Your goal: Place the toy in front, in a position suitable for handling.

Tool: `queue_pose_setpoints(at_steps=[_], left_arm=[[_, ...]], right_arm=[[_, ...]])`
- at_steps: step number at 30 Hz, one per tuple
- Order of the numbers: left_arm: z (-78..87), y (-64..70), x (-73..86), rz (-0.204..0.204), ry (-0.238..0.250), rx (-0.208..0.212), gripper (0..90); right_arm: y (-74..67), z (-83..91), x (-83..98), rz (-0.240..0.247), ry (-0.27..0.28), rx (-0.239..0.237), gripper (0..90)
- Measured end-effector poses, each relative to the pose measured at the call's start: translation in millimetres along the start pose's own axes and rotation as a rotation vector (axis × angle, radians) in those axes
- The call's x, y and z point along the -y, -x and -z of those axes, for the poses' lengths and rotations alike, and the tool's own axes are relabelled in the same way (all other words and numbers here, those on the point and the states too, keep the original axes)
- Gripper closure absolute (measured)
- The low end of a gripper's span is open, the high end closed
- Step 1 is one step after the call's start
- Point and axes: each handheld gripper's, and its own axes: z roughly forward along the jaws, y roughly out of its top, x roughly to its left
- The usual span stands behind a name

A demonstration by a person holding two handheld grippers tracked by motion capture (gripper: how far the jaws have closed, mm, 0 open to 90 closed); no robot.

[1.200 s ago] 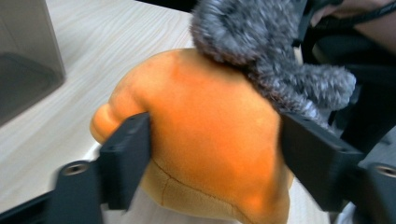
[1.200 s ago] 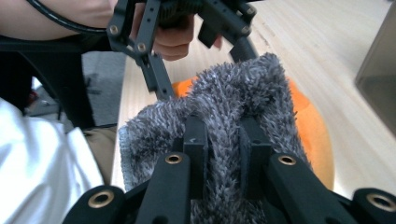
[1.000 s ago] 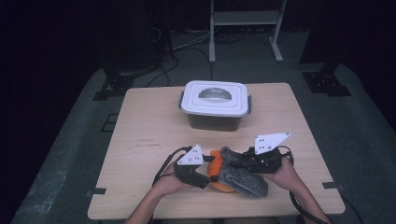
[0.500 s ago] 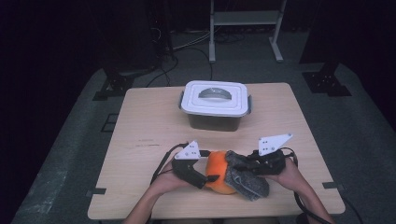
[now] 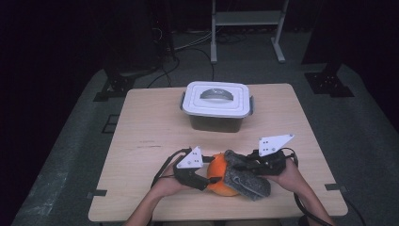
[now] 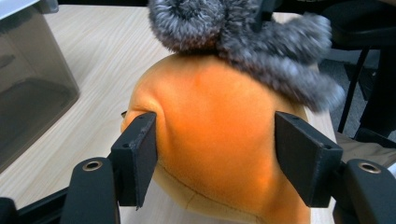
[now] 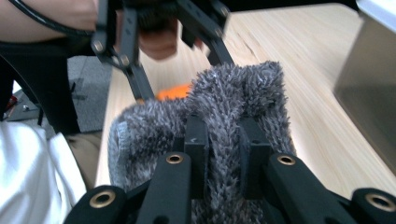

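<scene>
The left gripper [image 6: 215,154] has its two black jaws partway apart, and they have just been closing in around the orange plush toy [image 6: 219,140]. In the left gripper view the left pad presses a dent into the toy's side, while the right pad lies against the other flank or just off it; the angle makes it hard to say which. In the high view this gripper [image 5: 203,178] sits at the toy's left, with the person's left hand [image 5: 164,184] behind it near the front edge of the table. The right gripper [image 7: 223,154] is clenched tight on a fold of the grey furry cloth [image 7: 224,116], the pile bunched up between its narrow jaws. From above, the right gripper [image 5: 244,165] reaches in from the right, held by the right hand [image 5: 287,175], and the cloth [image 5: 247,181] drapes over the right side of the orange toy [image 5: 219,176] and trails down onto the table in front of it. The toy rests on the light wooden table [image 5: 150,122], close to the person's side and near the middle. Well behind it, towards the far edge, stands a dark container with a white lid [image 5: 216,100], its lid on. Around the table the floor is grey carpet [image 5: 70,165], with black cables [image 5: 188,44] running towards a metal frame [image 5: 244,23] in the dark back of the room.
</scene>
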Motion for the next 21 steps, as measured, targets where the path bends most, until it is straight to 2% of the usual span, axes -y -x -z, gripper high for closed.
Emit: queue_pose_setpoints(at_steps=[3,5,6,9,11,12,15,18,19,21], left_arm=[[2.4,-3.2,2.1,0.025,0.008,0.007,32.1],[2.4,-5.9,1.7,0.064,0.007,0.034,27.8],[1.6,-7.6,1.9,0.092,-0.002,0.034,25.3],[-0.9,-11.6,5.6,0.152,-0.011,0.044,18.9],[-1.4,-12.2,5.7,0.162,-0.013,0.051,18.8],[-2.2,-10.9,4.3,0.154,-0.017,0.065,21.0],[-3.2,-4.1,1.1,0.098,-0.014,0.05,29.9],[-2.3,0.5,-2.3,0.038,-0.001,0.042,34.0],[-2.2,0.9,-2.8,0.028,-0.007,0.037,34.3],[-0.7,-0.5,-1.4,0.031,-0.009,0.038,35.0]], right_arm=[[6.6,3.3,10.2,-0.035,-0.022,0.016,76.1],[7.4,4.4,14.1,-0.047,-0.021,0.006,76.1],[6.9,4.3,15.0,-0.05,-0.019,-0.005,76.0],[4.3,3.6,13.8,-0.036,-0.032,-0.028,76.0],[3.4,3.1,12.5,-0.029,-0.038,-0.036,76.0],[3.1,3.1,11.9,-0.027,-0.04,-0.039,76.0],[-0.9,2.9,5.6,-0.003,-0.046,-0.019,76.1],[-4.9,4.9,-2.4,0.005,0.022,-0.011,76.2],[-5.6,4.7,-4.4,0.008,0.037,-0.014,76.1],[-6.4,3.4,-5.4,0.019,0.022,-0.004,76.1]])
